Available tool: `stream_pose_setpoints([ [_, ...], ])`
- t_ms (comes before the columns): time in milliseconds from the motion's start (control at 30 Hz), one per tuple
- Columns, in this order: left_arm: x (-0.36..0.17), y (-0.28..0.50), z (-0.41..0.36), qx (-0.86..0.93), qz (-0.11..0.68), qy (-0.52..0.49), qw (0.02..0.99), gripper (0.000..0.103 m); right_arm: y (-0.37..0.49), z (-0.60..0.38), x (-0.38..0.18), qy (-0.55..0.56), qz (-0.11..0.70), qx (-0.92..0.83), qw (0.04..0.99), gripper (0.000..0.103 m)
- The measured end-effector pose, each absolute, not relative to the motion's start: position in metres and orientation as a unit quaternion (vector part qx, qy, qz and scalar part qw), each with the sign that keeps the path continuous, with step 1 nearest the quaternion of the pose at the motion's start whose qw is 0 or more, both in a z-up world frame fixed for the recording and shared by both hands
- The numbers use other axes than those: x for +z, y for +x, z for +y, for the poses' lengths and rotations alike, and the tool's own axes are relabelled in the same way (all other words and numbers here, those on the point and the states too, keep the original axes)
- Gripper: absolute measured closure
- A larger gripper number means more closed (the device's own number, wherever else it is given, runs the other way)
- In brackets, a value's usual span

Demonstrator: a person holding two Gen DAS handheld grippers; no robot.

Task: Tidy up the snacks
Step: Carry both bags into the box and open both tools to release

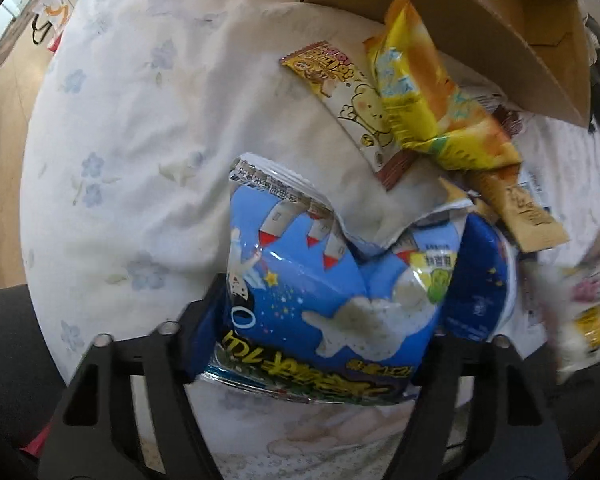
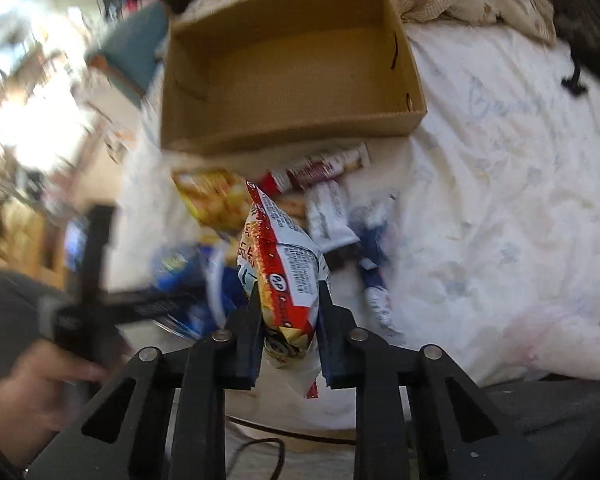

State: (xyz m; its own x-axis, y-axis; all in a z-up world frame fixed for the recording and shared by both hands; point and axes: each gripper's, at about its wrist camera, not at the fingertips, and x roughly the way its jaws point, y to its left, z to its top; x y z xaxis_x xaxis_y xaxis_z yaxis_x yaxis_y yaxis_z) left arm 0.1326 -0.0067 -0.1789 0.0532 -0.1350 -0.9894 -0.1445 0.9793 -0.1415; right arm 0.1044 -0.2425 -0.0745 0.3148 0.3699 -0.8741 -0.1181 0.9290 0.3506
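Blue snack bag in left gripper, red-white packet in right gripper

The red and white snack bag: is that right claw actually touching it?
Touching: in the right wrist view, the right gripper pinches the red and white snack bag from both sides.

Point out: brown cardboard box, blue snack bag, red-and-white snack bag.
brown cardboard box (image 2: 284,76), right wrist view, inner floor.
blue snack bag (image 1: 320,300), left wrist view, front panel.
red-and-white snack bag (image 2: 288,268), right wrist view, printed back.

Left tongs stand wide apart, clamping a blue bag; right tongs pinch narrowly. A blurred bare hand sits lower left in the right wrist view.
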Motion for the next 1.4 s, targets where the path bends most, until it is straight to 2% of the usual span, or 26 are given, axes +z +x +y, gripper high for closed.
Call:
stream_pose_setpoints([
  [100, -0.174, 0.131, -0.007, -0.004, 0.683, -0.096, 0.724, 0.052, 0.105, -0.253, -0.068, 0.157, 0.549, 0.163, 0.805, 0.083],
  [267, -0.151, 0.121, -0.006, 0.001, 0.666, -0.092, 0.740, 0.052, 0.107, -0.263, -0.060, 0.196, 0.522, 0.172, 0.812, 0.083],
  [467, -0.088, 0.113, -0.008, 0.021, 0.605, -0.066, 0.793, 0.052, 0.116, -0.272, -0.046, 0.227, 0.486, 0.185, 0.824, 0.083],
  [733, -0.017, 0.155, -0.018, -0.005, 0.550, -0.046, 0.834, 0.052, 0.146, -0.288, -0.016, 0.255, 0.422, 0.184, 0.850, 0.083],
  [1067, 0.012, 0.230, -0.031, -0.030, 0.513, -0.027, 0.857, 0.052, 0.204, -0.304, 0.001, 0.291, 0.382, 0.176, 0.859, 0.083],
  [1400, -0.004, 0.278, -0.057, -0.042, 0.488, -0.017, 0.872, 0.052, 0.259, -0.306, -0.035, 0.303, 0.403, 0.158, 0.849, 0.083],
])
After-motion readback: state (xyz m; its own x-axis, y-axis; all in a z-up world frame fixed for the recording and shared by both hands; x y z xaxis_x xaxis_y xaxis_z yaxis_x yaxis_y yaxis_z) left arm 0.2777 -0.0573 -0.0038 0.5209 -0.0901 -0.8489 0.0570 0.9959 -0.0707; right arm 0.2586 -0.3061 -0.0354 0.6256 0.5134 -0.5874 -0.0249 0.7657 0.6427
